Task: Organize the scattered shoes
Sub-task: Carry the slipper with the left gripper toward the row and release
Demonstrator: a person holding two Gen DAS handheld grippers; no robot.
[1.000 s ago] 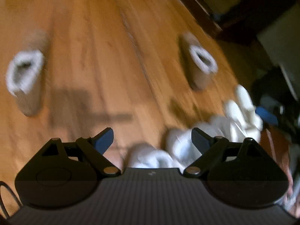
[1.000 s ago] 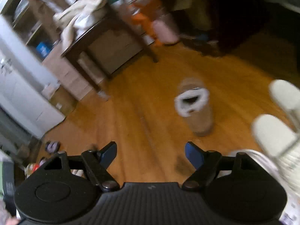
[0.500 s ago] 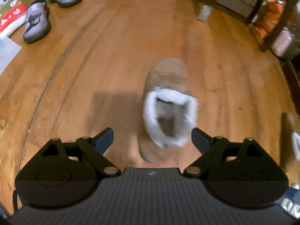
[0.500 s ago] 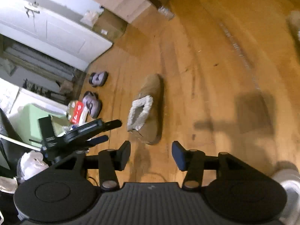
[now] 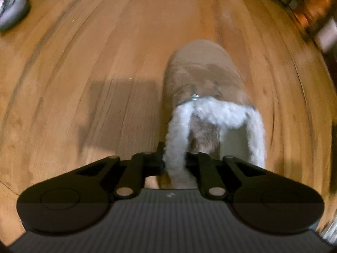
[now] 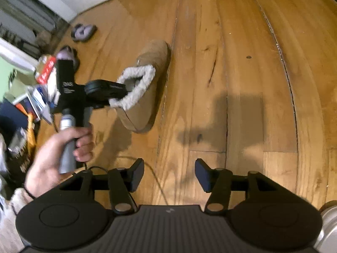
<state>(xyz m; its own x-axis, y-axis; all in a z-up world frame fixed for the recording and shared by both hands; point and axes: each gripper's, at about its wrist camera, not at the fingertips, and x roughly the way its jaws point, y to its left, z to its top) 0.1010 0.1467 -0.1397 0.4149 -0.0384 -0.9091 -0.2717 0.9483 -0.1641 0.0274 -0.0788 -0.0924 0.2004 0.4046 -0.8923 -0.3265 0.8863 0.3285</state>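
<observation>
On the wood floor (image 6: 242,63), the left tongs (image 5: 174,160) pinch the fluffy rim of a tan slipper (image 5: 202,78). The right tongs (image 6: 169,175) have been opening, with nothing between them.

My right gripper (image 6: 169,174) was matte black, with flat dark-blue pads (image 6: 201,174) on angled linkage arms, silver pivot screws and a ribbed grey body bearing a small pale mark. At ten o'clock, my left gripper (image 6: 118,93) showed white lettering, a grey handle and a thin black cable. A dark band circled my left wrist (image 6: 28,190).
</observation>
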